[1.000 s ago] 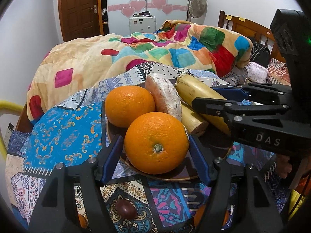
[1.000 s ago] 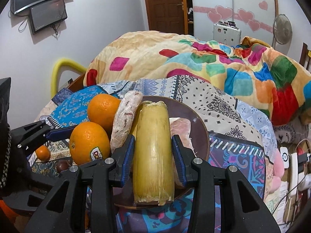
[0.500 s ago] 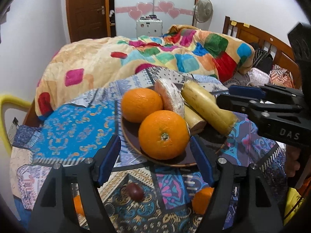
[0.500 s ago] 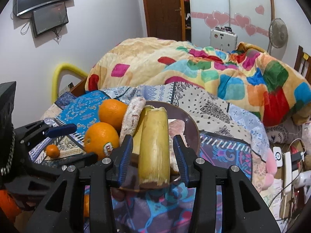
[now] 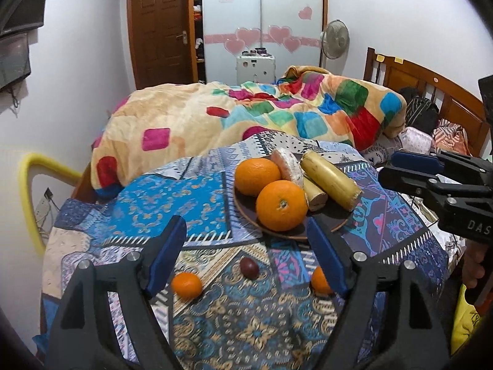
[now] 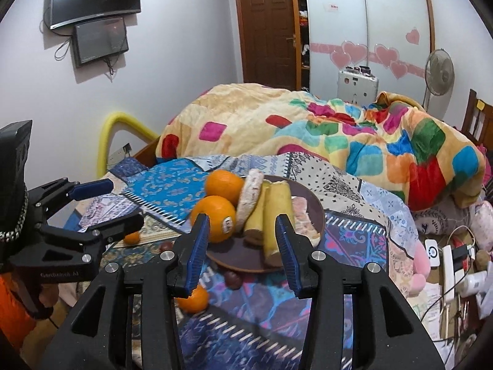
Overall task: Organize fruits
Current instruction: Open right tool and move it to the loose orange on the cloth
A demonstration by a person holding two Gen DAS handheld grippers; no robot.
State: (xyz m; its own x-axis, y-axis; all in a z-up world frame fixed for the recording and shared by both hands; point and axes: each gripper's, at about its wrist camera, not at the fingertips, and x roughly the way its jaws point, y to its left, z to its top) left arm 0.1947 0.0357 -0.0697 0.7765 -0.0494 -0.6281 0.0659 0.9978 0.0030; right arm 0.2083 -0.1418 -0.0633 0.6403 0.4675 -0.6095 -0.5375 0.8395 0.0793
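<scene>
Ahead of the left hand-held gripper (image 5: 246, 248), a small orange (image 5: 186, 285) lies on the patterned cloth (image 5: 160, 191) just inside its left finger, a dark plum (image 5: 249, 267) sits between the fingers, and a second small orange (image 5: 319, 280) is half hidden behind the right finger. Beyond them the brown plate (image 5: 339, 220) holds two big oranges (image 5: 282, 205), a netted fruit (image 5: 289, 166) and two yellow cut stalks (image 5: 331, 180). The stalks' long axes run from the far left to the near right, cut ends toward the right hand-held gripper (image 6: 242, 245). A quilt (image 5: 246, 117) is heaped on the bed behind.

From the right wrist view, the plate (image 6: 305, 203) lies just ahead, between the fingers; the stalks (image 6: 277, 212) point almost straight at the camera. A plum (image 6: 231, 278) and an orange (image 6: 194, 300) lie nearer, by the left finger.

Both hand-held grippers are spread wide and hold nothing. A second ago the left one framed the near orange closely and the right one straddled a stalk; both have since pulled back and risen, so the plate looks smaller and more of the cloth shows.
</scene>
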